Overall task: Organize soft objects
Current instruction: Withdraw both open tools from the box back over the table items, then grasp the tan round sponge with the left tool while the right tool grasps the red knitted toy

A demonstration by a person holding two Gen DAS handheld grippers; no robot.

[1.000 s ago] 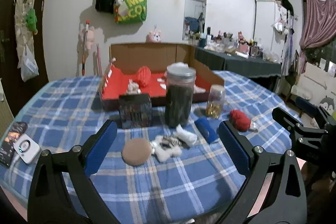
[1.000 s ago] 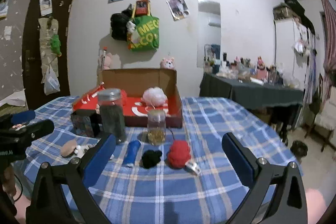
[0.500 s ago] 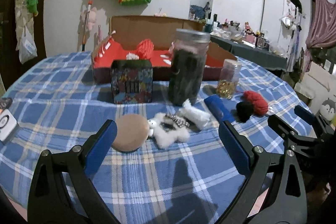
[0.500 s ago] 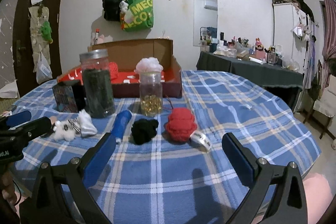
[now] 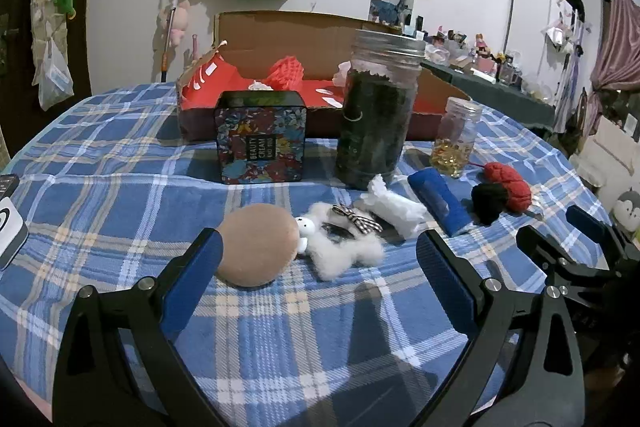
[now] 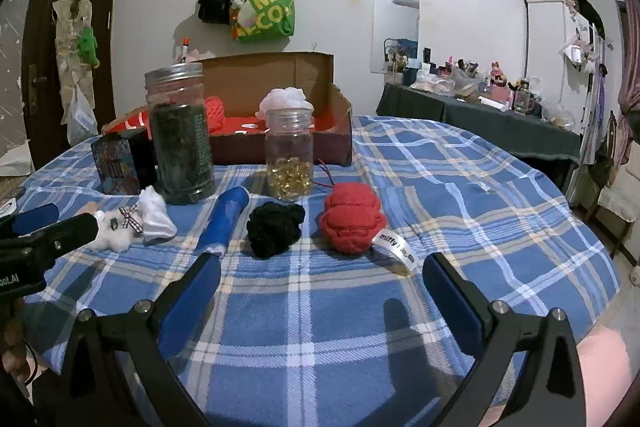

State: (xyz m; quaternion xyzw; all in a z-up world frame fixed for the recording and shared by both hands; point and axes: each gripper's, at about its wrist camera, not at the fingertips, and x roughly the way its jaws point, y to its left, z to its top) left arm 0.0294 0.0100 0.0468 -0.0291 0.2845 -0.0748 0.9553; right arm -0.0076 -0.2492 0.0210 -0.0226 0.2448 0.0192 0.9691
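On the blue plaid tablecloth [image 5: 120, 195] lie a tan round puff [image 5: 258, 249], a white fluffy toy with a checked bow [image 5: 340, 241] and a white soft wad [image 5: 394, 203], just ahead of my open left gripper [image 5: 318, 259]. My right gripper [image 6: 320, 279] stands open in front of a red knotted ball [image 6: 352, 221] with a label, a black woolly ball [image 6: 274, 227] and a blue roll [image 6: 224, 219]. The cardboard box with a red lining [image 5: 304, 35] behind holds a red mesh ball [image 5: 286, 73] and a white pouf [image 6: 284, 101].
A floral tin [image 5: 260, 143], a tall dark-filled jar [image 5: 378, 107] and a small jar of yellow beads [image 6: 289, 155] stand between the soft things and the box. A white device [image 5: 10, 231] lies at the left edge. A dark side table with clutter [image 6: 480, 107] stands at right.
Both grippers have dropped lower and come closer to the table, so the soft objects look larger. Both stay open, and nothing on the table has moved.
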